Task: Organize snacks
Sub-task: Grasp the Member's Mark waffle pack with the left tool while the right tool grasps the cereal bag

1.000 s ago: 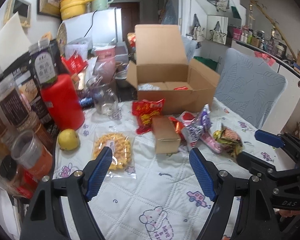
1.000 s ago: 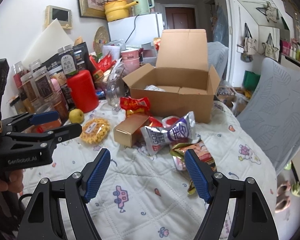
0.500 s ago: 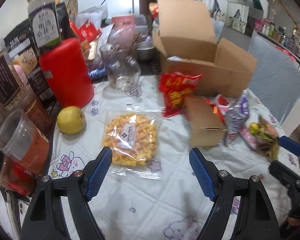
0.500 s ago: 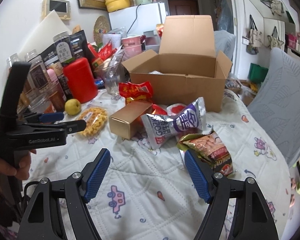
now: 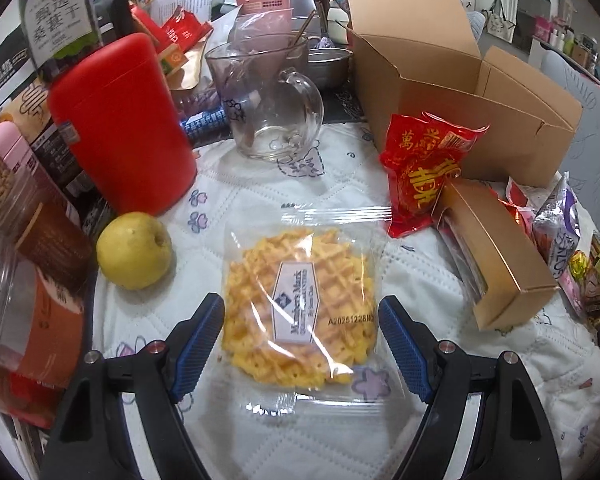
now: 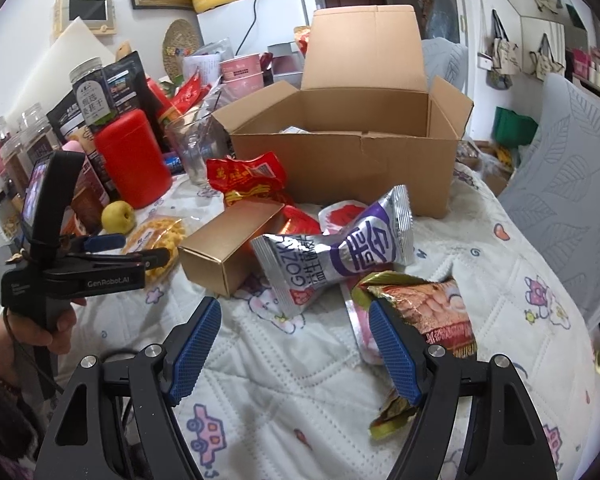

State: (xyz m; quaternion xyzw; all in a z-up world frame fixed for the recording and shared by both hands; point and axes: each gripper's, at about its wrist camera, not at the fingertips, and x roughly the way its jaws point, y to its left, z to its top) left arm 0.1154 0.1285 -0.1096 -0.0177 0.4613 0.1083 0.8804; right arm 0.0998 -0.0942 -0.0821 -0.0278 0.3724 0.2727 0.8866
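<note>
surface: quilted cloth, cluttered | left hand-held gripper wide, astride waffle packet, seemingly untouched | right hand-held gripper wide, empty

The open brown cardboard box stands upright with its flaps raised. Against its front leans a crumpled red foil snack bag. Just before the box lie a gold rectangular carton on its side and a silver-and-purple snack pouch. Farther from the box lies a flat clear-wrapped yellow waffle; a brown-gold crinkled packet lies nearer.
</note>
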